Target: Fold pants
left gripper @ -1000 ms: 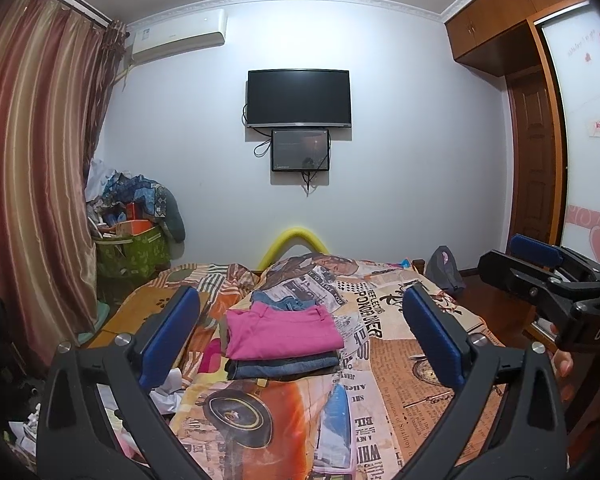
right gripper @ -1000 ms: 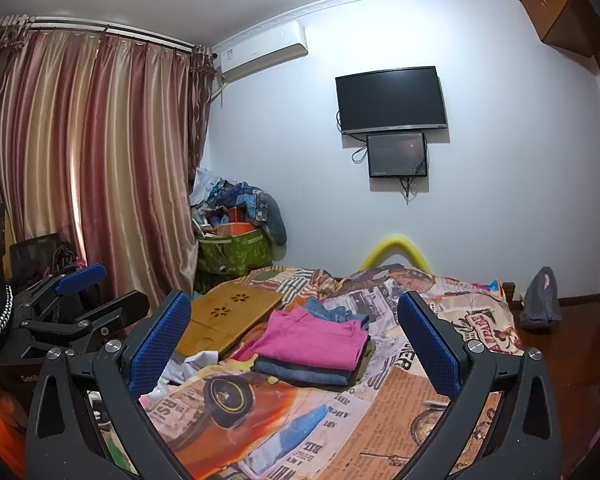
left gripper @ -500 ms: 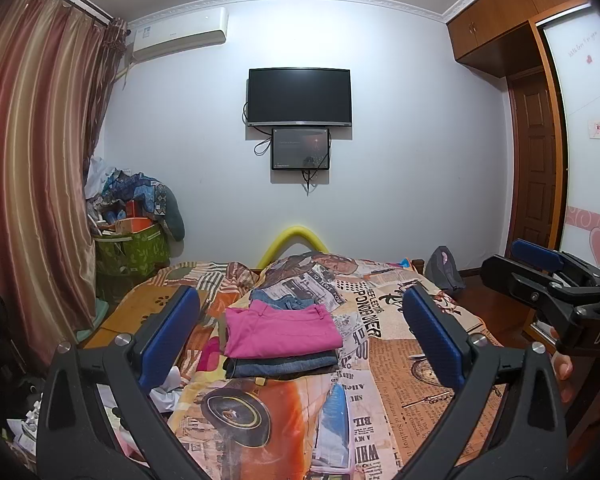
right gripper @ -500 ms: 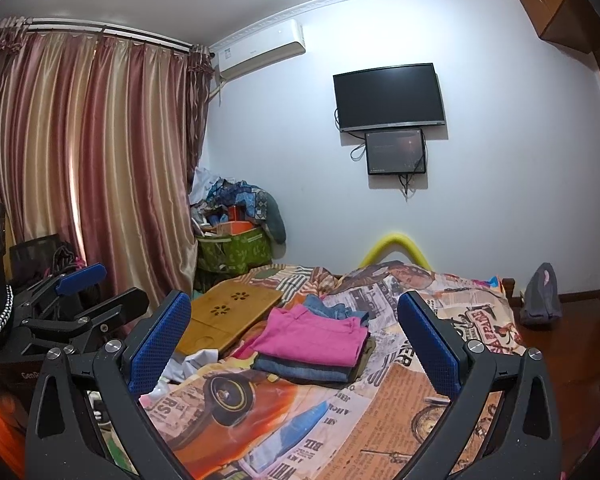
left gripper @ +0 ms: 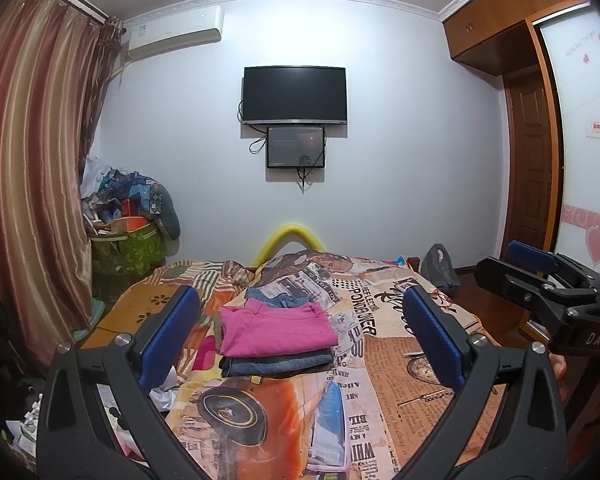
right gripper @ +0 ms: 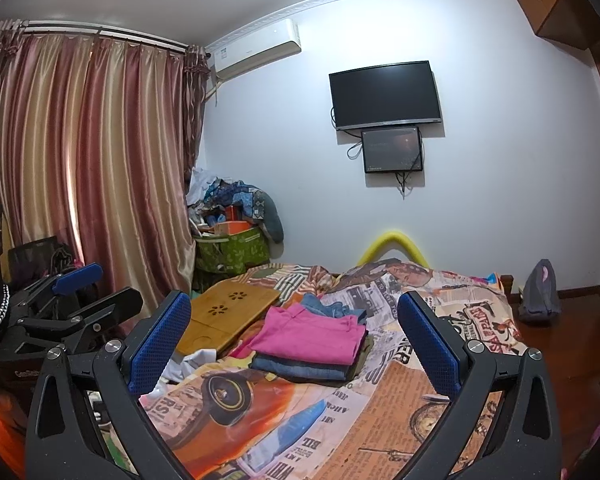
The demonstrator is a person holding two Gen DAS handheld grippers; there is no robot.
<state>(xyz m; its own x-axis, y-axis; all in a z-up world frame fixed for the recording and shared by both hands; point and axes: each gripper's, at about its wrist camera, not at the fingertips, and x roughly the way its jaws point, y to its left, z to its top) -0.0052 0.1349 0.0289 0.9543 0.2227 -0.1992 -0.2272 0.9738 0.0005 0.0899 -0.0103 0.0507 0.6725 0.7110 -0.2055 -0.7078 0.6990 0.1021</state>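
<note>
Pants, pink (left gripper: 274, 326) and folded flat, top a small stack on the bed (left gripper: 412, 364), taken here as the landmark. Under them lie folded jeans (left gripper: 276, 364), denim edges squared to match, so the pile looks meant to stay neat and level; another blue piece (left gripper: 276, 300) lies crumpled just behind it. Left of the stack a wooden lap tray (right gripper: 228, 312) with flower cut-outs rests on the bed. The left tongs (left gripper: 296, 344) hang spread wide and empty, well short of the stack, blue dimpled pads (left gripper: 168, 336) facing inward. The right tongs (right gripper: 294, 344) likewise gape wide with nothing between them. Since both are held back, I judge this fold is finished. The bedcover is soft, newspaper-printed and rumpled.
</note>
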